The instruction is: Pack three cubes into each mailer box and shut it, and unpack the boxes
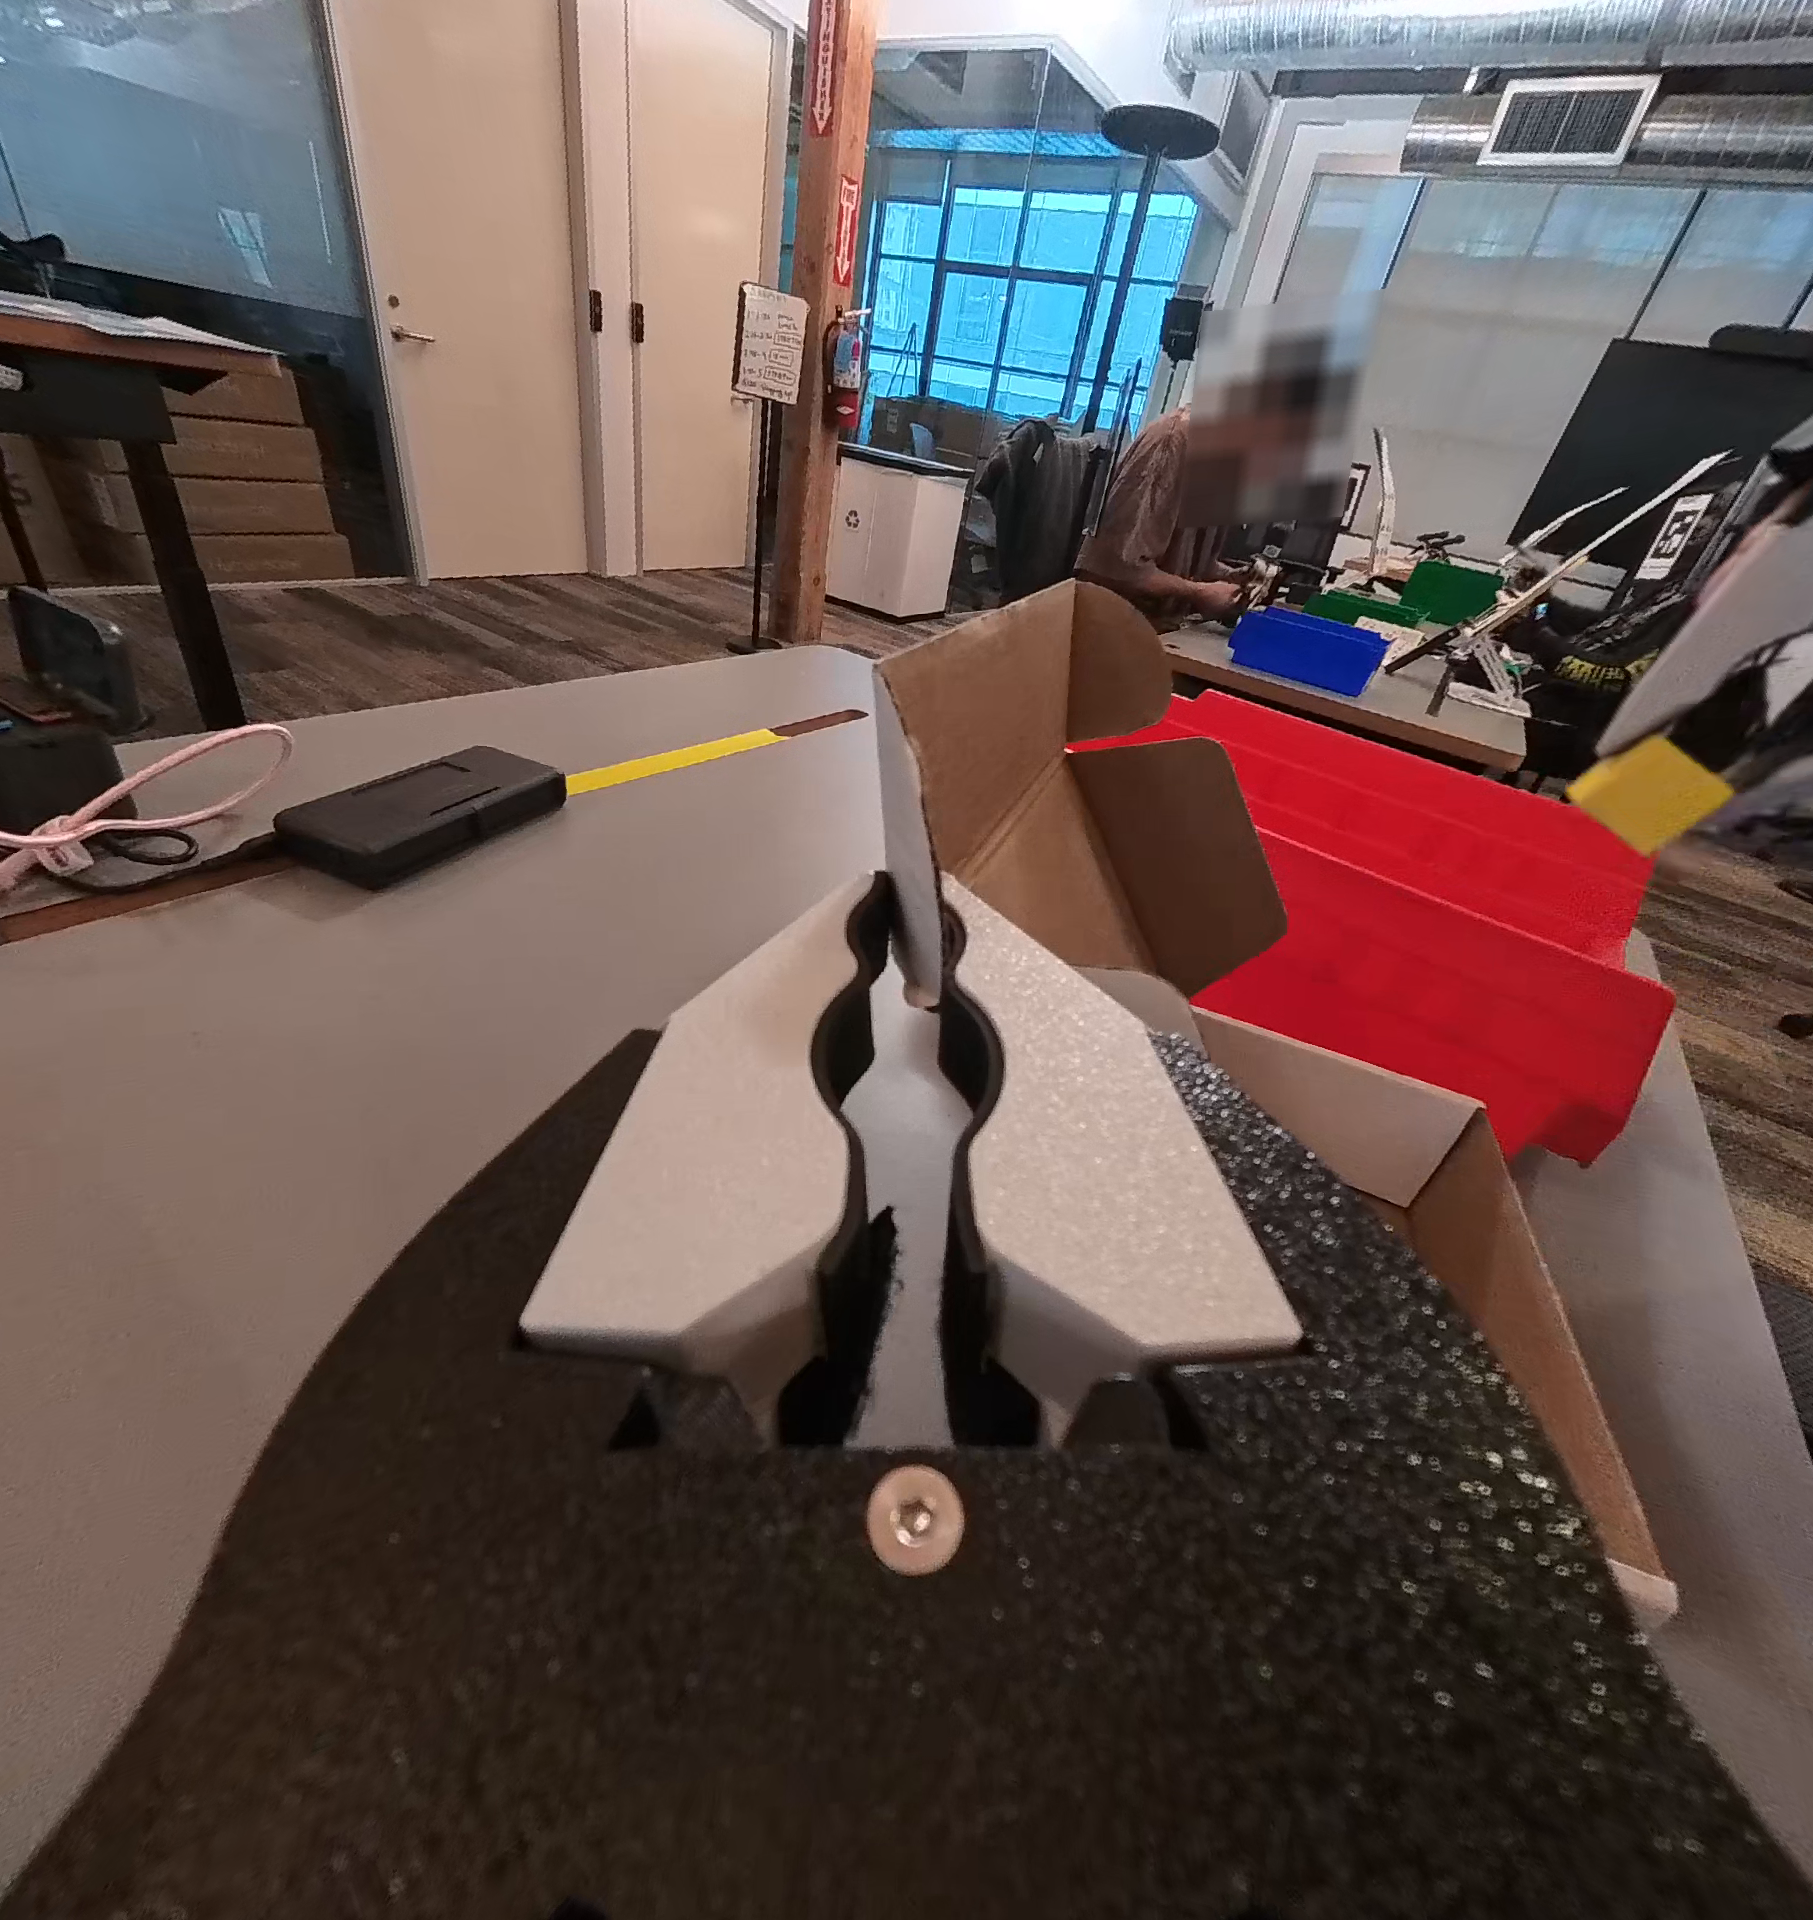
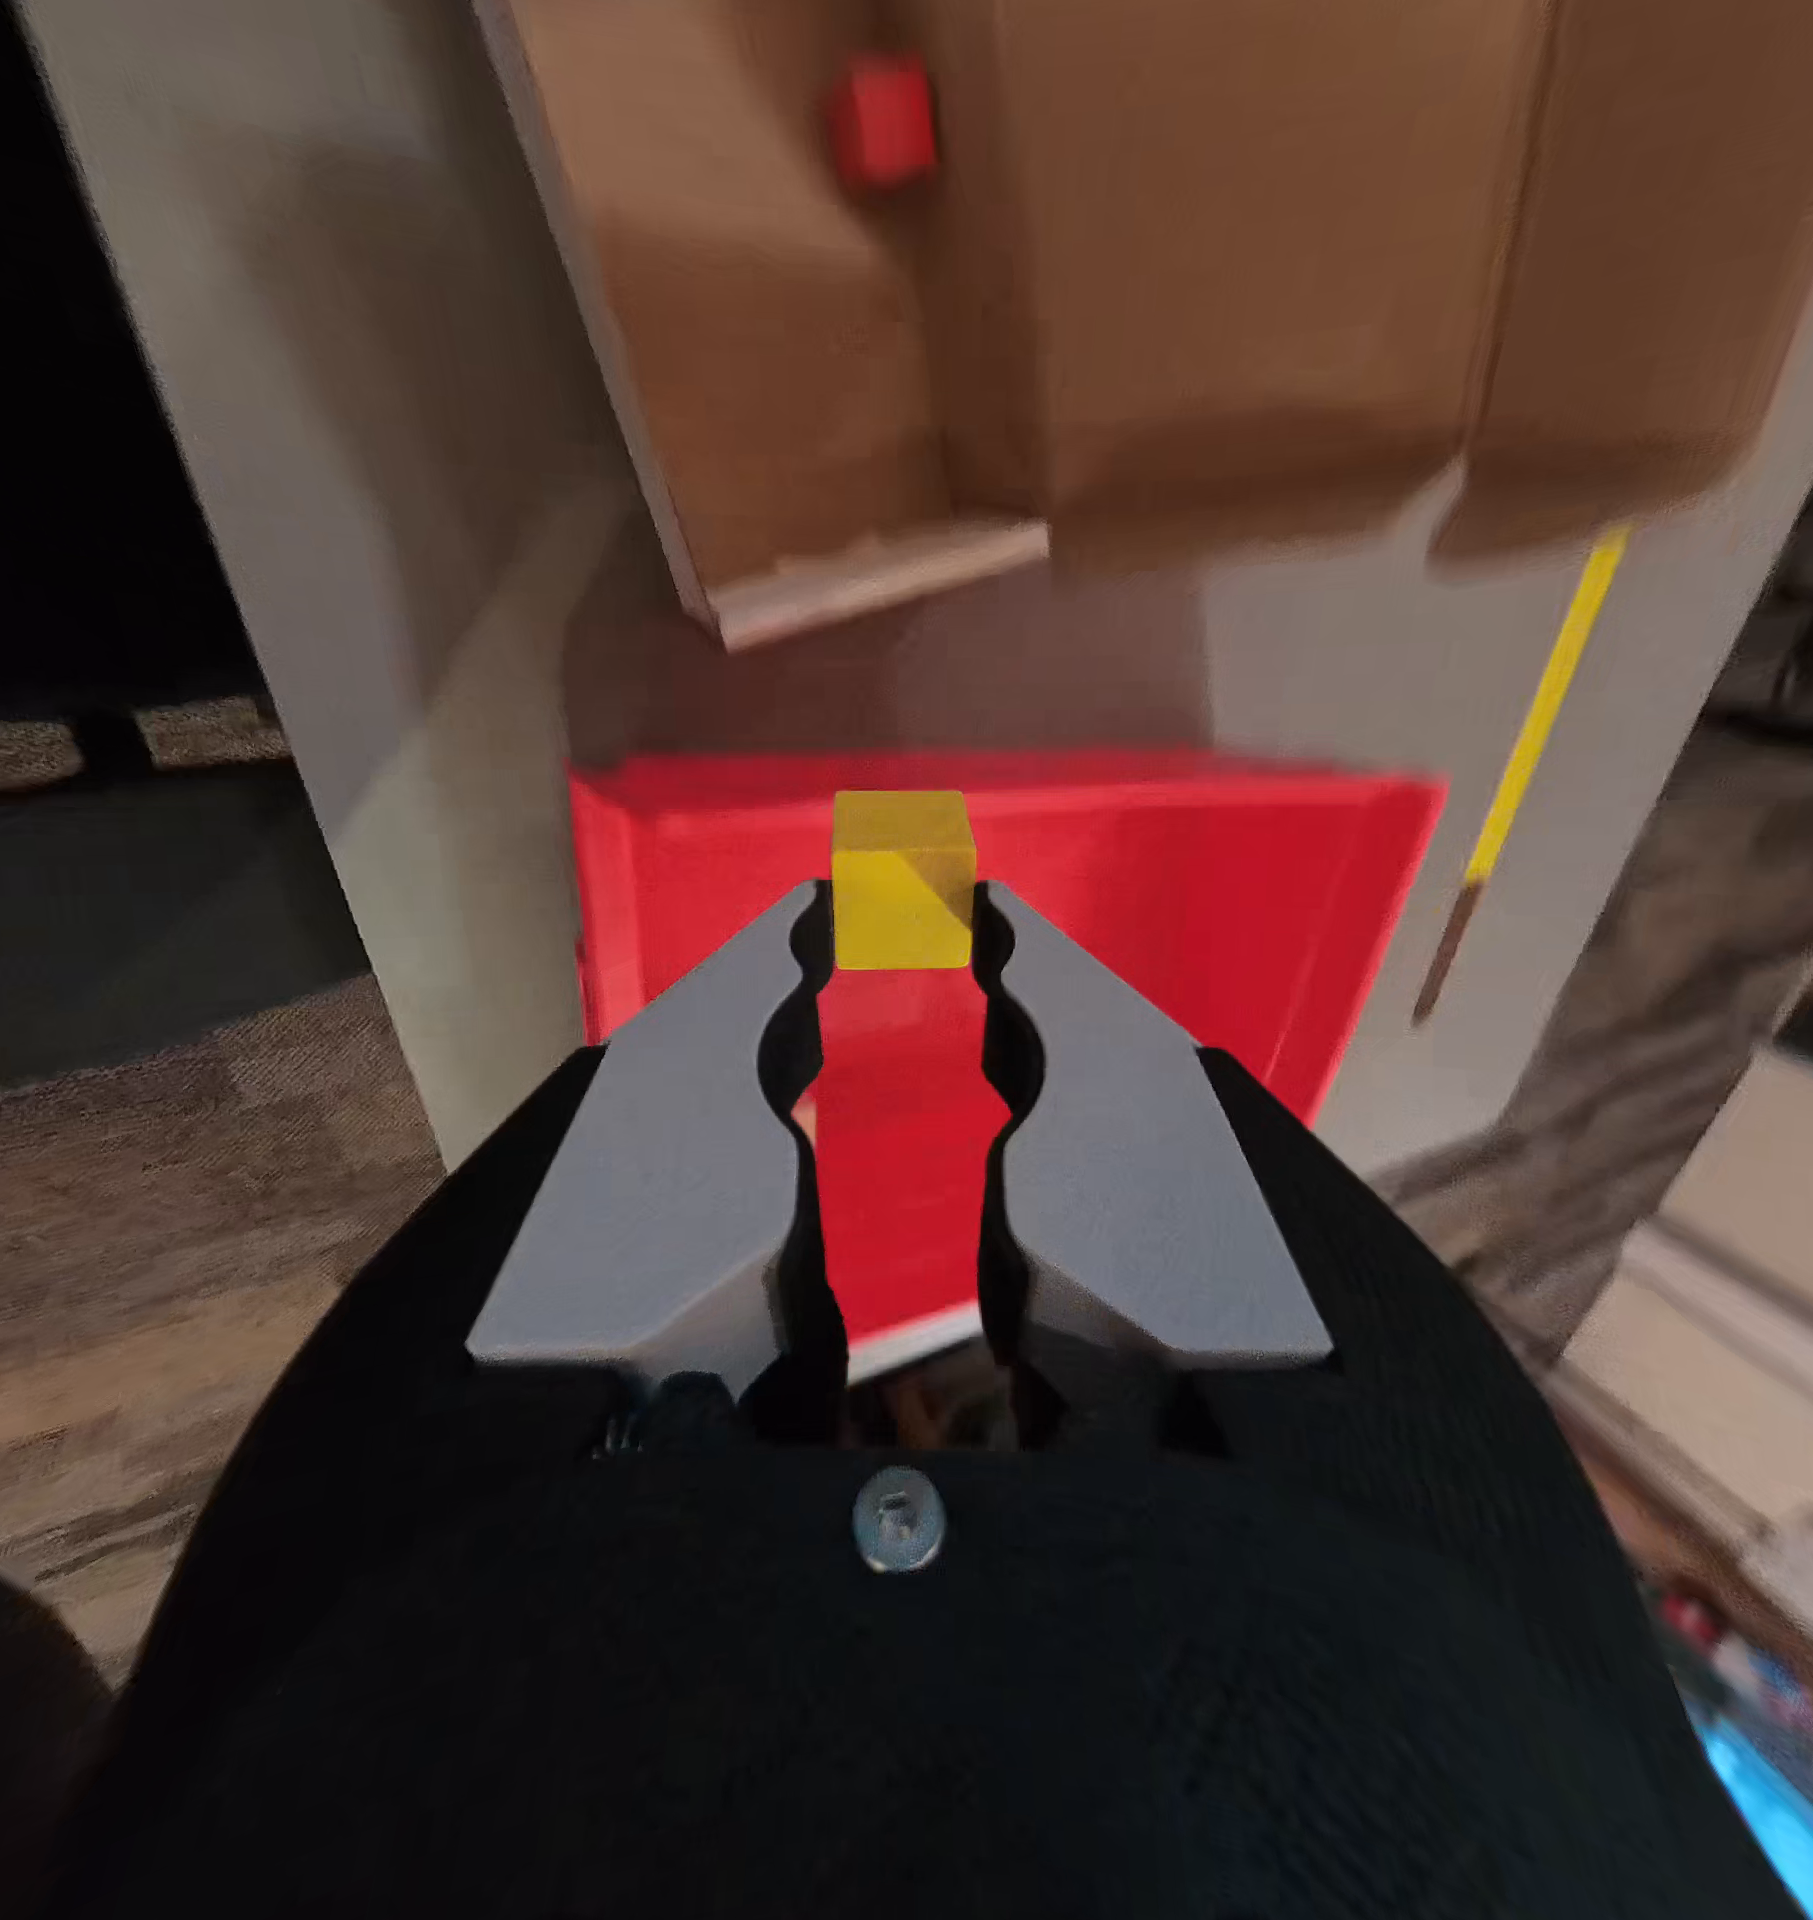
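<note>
Left wrist view showed my left gripper (image 1: 917, 935) clenched on the upright lid (image 1: 907, 831) of the open mailer box (image 1: 1442, 1164), both pads pressing the cardboard. Just beyond the box lay the red bin (image 1: 1421, 935) on the grey table (image 1: 258, 1039). Over that bin I had my right gripper (image 2: 902, 914) pinching a yellow cube (image 2: 902, 894); a red cube (image 2: 886, 120) sat inside the box.

An open mailer box (image 1: 1027, 748) stands on the tabletop (image 1: 258, 1091), a bin (image 1: 1421, 935) just behind it on the right. One cube (image 2: 886, 120) lies in the box; a flat device (image 1: 419, 816) lies far left.
</note>
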`<state>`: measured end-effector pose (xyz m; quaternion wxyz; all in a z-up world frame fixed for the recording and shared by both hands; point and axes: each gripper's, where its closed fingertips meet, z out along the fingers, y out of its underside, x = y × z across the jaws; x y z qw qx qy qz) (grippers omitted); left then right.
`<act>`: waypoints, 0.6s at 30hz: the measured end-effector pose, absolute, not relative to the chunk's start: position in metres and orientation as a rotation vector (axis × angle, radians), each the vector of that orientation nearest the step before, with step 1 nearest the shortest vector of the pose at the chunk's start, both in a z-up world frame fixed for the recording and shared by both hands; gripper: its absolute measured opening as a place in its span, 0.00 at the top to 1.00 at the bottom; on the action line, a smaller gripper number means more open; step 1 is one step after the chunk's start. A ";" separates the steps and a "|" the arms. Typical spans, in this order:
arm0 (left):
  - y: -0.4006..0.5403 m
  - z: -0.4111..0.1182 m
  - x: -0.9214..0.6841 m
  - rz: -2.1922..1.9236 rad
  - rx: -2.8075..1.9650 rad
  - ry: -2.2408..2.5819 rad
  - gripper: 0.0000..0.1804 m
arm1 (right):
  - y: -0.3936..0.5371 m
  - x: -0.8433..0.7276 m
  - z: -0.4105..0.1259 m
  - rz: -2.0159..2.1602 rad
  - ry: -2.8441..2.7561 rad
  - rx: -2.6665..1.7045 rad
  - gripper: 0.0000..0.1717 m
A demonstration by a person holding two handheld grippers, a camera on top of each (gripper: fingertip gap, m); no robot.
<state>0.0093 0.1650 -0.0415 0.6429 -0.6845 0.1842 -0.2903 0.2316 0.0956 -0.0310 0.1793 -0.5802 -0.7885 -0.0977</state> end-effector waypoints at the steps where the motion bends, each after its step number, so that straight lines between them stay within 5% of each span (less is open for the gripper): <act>1: 0.165 -0.041 0.009 -0.662 -1.559 0.420 0.98 | 0.102 0.248 -0.031 -0.313 -2.197 -1.700 0.86; 18: 0.167 -0.046 0.012 -0.662 -1.576 0.426 0.98 | 0.122 0.351 -0.155 -0.371 -2.385 -2.055 0.86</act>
